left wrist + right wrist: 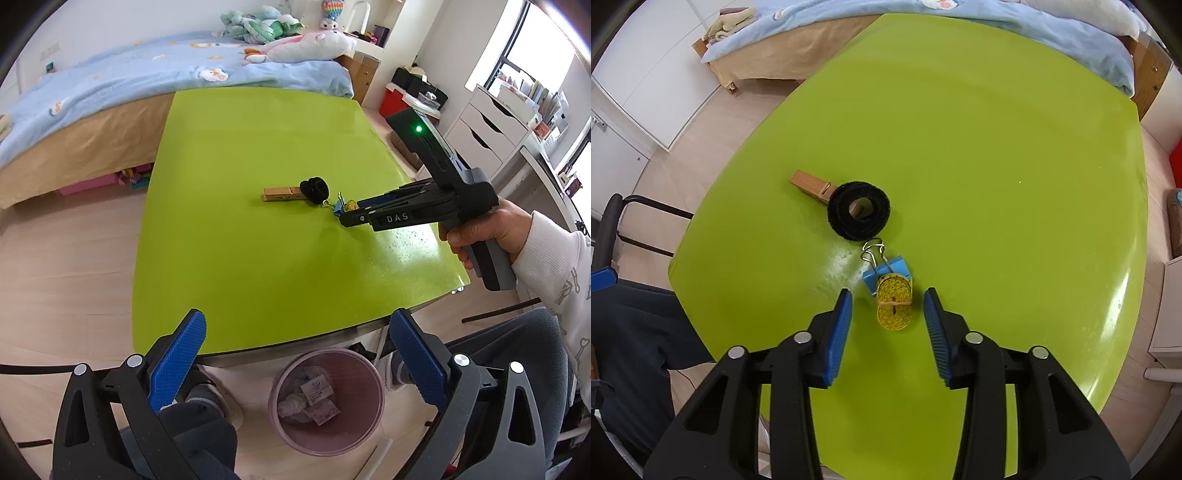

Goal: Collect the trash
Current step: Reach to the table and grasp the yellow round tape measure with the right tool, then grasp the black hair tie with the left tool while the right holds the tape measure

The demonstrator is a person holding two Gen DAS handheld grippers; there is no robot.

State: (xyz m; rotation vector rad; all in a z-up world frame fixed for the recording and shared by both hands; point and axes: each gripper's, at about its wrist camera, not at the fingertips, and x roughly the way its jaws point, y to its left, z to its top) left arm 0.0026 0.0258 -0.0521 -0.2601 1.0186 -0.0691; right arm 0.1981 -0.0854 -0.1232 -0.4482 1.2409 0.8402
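While both the left gripper (295, 354) and right gripper (888, 321) are held open and empty, crumpled wrappers are contained in the pink bin (364, 435) beneath the green table (258, 258).

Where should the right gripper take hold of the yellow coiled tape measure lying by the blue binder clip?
Grip the yellow tape measure across its two long flat sides, near the rubber band at its middle. It lies flat, pointing away between the open fingers of the right gripper, so come straight down and forward. Stay short of the blue binder clip touching its far end.
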